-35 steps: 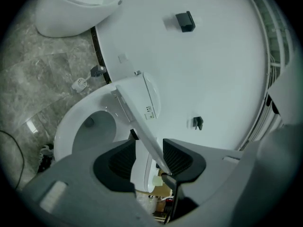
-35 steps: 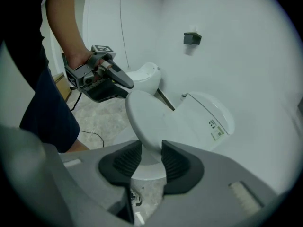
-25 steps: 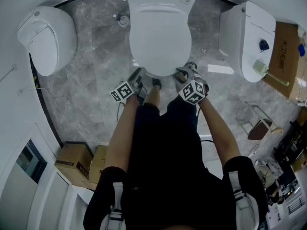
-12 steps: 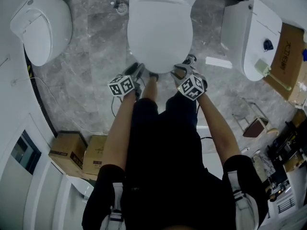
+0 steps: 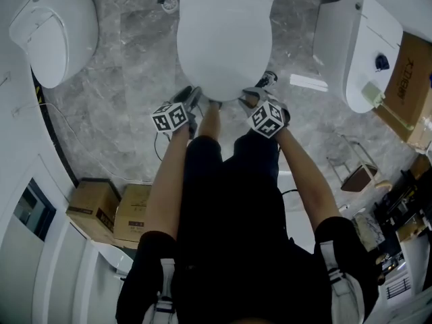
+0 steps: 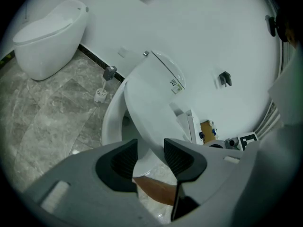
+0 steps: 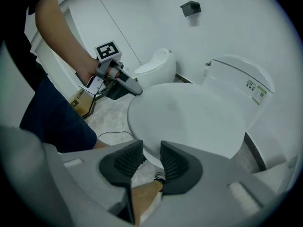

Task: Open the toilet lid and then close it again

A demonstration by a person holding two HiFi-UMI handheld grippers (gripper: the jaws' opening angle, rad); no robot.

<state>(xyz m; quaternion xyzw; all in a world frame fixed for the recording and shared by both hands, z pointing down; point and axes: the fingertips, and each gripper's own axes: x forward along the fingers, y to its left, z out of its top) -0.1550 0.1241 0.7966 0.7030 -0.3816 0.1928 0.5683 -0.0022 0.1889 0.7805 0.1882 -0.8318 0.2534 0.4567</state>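
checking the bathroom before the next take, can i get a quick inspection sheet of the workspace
surface: grey marble floor
job's things: toilet lid partly raised over its bowl
clutter: cardboard boxes
grippers: left hand-held gripper open, jaws have just been opening, lid edge between them; right hand-held gripper jaws have just been closing round lid edge, grip unclear
cables: black cable on floor
surroundings: second toilet, third toilet, white wall
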